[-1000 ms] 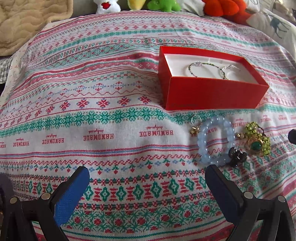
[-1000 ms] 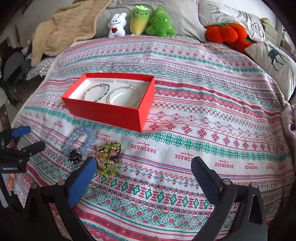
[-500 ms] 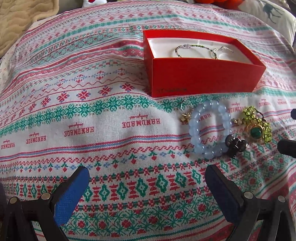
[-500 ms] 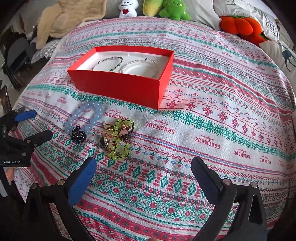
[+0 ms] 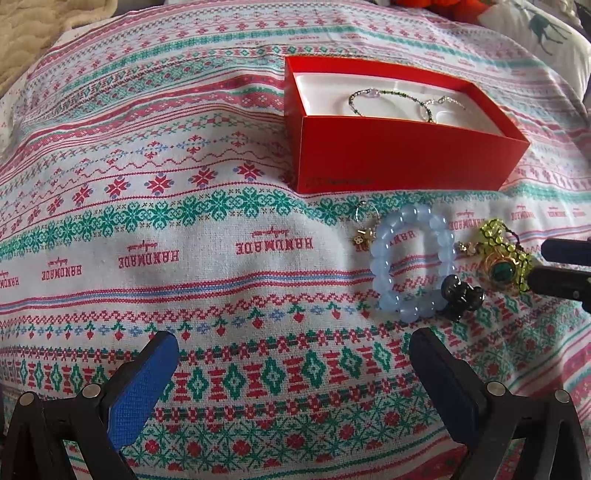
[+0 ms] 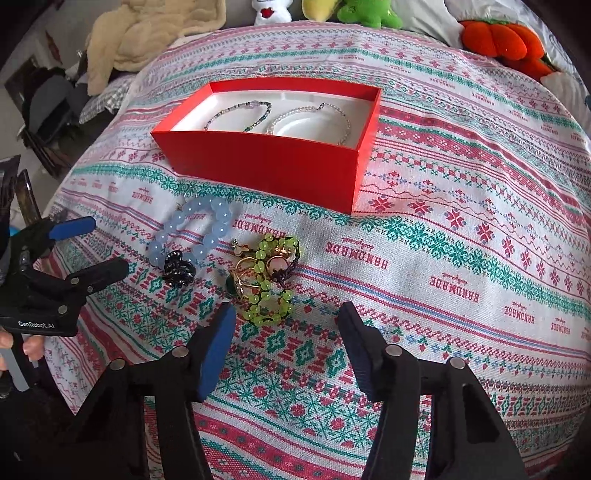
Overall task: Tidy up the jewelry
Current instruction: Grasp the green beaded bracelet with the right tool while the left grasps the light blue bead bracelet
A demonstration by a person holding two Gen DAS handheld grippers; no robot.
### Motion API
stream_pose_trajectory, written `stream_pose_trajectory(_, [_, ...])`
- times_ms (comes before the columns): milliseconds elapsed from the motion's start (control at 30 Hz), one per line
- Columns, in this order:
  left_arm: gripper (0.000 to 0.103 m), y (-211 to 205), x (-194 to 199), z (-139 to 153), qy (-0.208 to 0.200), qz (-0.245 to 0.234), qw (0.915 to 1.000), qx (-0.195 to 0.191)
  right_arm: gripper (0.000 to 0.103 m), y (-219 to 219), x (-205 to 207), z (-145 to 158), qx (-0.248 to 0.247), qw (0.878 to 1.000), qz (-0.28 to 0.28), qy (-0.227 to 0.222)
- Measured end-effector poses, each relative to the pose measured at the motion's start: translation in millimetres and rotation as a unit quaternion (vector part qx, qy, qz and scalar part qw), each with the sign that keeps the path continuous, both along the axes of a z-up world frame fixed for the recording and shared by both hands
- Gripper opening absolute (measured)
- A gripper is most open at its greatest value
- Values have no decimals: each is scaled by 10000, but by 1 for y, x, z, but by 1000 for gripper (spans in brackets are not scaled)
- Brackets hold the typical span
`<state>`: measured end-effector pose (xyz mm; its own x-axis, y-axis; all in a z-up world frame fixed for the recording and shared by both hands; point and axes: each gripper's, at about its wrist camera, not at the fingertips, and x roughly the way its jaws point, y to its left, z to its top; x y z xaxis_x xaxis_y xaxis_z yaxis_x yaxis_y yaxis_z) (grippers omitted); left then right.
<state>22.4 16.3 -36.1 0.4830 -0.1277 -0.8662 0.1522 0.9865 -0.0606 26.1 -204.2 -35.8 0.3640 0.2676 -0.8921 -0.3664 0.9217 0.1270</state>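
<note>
A red box [image 5: 402,155] [image 6: 266,166] with a white lining holds two thin beaded bracelets [image 6: 240,116]. In front of it on the patterned cloth lie a pale blue bead bracelet [image 5: 410,258] [image 6: 195,232], a small black piece [image 5: 460,297] [image 6: 179,269], a small gold earring [image 5: 364,236], and a tangle of green beads with gold rings [image 5: 504,258] [image 6: 267,280]. My left gripper [image 5: 293,365] is open and empty, low before the blue bracelet. My right gripper [image 6: 286,332] is open and empty, just short of the green tangle.
Plush toys [image 6: 347,11] and an orange cushion [image 6: 502,40] line the far edge of the bed. A beige blanket [image 6: 147,40] lies at the far left. The left gripper shows at the left edge of the right wrist view [image 6: 74,251].
Both grippers have moved forward and lower toward the jewelry. The right gripper has narrowed its opening and now sits close to the green tangle. The jewelry has not moved.
</note>
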Motion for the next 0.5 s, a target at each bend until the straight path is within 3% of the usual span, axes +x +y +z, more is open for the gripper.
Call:
stream_pose_trajectory(133, [102, 1, 1, 1, 20, 24, 9999, -104, 36, -3, 1, 5, 11, 9998, -113, -179])
stream_pose_trajectory(367, [102, -2, 5, 0, 30, 53, 9998, -167, 23, 2, 5, -13, -290, 9995, -48, -124])
stream_pose_trajectory(433, [101, -4, 7, 1, 25, 45, 9998, -203, 8, 6, 5, -13, -456, 9987, -15, -214])
stream_pose_trajectory(500, [96, -5, 10, 2, 18, 28, 9995, -304, 6, 7, 7, -12, -459, 9987, -70, -188])
